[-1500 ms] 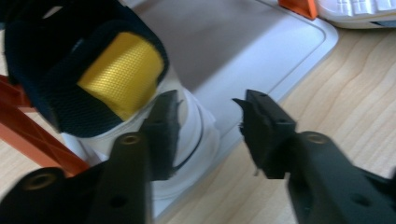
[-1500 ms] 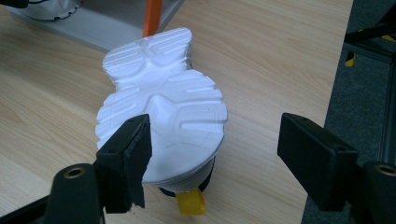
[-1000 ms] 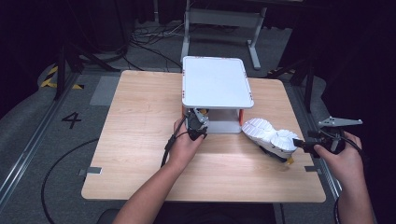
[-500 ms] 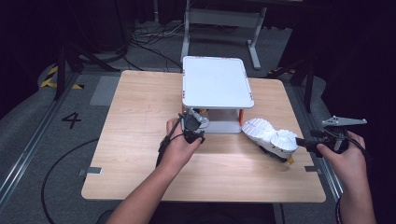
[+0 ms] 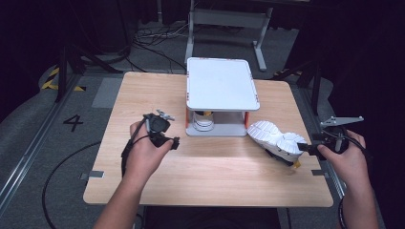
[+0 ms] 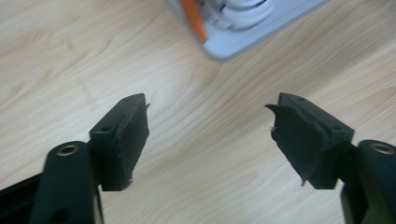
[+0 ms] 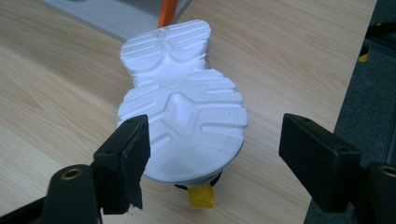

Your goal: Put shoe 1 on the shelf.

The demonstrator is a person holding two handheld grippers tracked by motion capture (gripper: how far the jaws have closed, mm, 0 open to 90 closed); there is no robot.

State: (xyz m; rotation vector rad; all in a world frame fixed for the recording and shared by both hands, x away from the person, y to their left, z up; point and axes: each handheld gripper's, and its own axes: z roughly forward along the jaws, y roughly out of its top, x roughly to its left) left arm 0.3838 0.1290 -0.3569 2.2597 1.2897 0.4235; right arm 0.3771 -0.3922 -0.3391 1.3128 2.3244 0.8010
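Two-tier white rack (image 5: 222, 88) holds one white shoe (image 5: 204, 123) below; second shoe (image 5: 277, 141) sole-up beside it; left gripper (image 6: 208, 135) and right gripper (image 7: 212, 149) both spread, empty.

A white sneaker (image 5: 278, 141) lies overturned on the wooden table (image 5: 143, 95), its chunky ridged sole (image 7: 182, 105) facing up (a yellow pull tab (image 7: 201, 196) pokes out at one end, beside dark trim). It sits just beside the right front corner of a small white two-tier rack (image 5: 222, 86) with orange posts. A second white shoe (image 5: 204, 123) rests on the rack's lower shelf, mostly hidden under the top
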